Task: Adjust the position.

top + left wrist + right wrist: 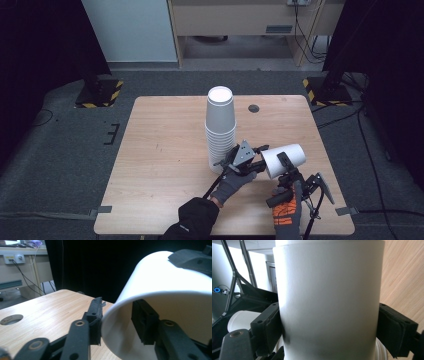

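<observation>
Closest to the camera in the high view are the person's two gloved hands coming in from the bottom edge. The right gripper point(283, 163) has a single white cup point(285, 159) clamped across its body, holding it on its side just above the front right part of the table point(165, 150). In the right gripper view you can see both black pads pressed flat against the cup's wall point(329, 300), one on each side, so that's a solid grasp.

Right next to it, the left gripper point(256, 161) is at the cup's open mouth. In the left gripper view one jaw sits outside the rim and the other is inside the cup point(160, 302), so the rim is between them. The outer pad looks like it's right up against the wall, but there's still a bit of a gap on the inside one, so I wouldn't call it pinched yet.

Just behind the left gripper is a tall stack of cups point(220, 127), upside down, standing around the middle of the table. Further back near the far edge there's a small round hole point(254, 108) in the tabletop.
</observation>
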Motion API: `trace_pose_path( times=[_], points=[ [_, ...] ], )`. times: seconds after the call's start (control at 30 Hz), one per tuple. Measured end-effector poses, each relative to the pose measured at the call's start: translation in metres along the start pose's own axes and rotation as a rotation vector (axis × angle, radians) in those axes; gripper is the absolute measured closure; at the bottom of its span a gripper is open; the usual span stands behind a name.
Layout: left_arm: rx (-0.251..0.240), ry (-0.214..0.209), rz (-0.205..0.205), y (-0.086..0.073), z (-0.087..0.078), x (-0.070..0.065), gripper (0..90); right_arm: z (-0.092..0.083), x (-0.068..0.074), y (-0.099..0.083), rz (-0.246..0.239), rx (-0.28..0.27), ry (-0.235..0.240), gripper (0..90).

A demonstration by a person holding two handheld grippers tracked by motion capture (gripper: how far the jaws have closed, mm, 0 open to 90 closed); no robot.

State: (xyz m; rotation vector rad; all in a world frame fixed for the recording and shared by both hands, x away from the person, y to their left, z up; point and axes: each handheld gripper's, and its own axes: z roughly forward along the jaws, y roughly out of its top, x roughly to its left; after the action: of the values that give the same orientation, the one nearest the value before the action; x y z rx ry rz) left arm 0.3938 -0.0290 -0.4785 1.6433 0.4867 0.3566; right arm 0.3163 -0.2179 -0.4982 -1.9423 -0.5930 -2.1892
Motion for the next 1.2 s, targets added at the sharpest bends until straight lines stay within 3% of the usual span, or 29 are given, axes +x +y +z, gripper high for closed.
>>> trace_pose_path(
  times=[0.2, 0.4, 0.63, 1.2],
  points=[
    [0.005, 0.012, 0.01, 0.0, -0.002, 0.002, 70.0, 0.0, 0.0, 0.001, 0.007, 0.009, 0.002, 16.1],
    [0.016, -0.01, -0.016, -0.001, -0.004, 0.004, 76.0, 0.001, -0.001, 0.003, 0.007, 0.005, 0.0, 16.1],
    [0.022, -0.027, -0.007, -0.001, -0.007, 0.004, 81.6, 0.0, -0.001, 0.006, 0.0, 0.005, -0.002, 16.0],
    [0.027, -0.037, -0.003, 0.0, -0.014, 0.003, 84.5, 0.003, 0.001, 0.012, -0.046, 0.036, 0.009, 15.5]
  ],
)
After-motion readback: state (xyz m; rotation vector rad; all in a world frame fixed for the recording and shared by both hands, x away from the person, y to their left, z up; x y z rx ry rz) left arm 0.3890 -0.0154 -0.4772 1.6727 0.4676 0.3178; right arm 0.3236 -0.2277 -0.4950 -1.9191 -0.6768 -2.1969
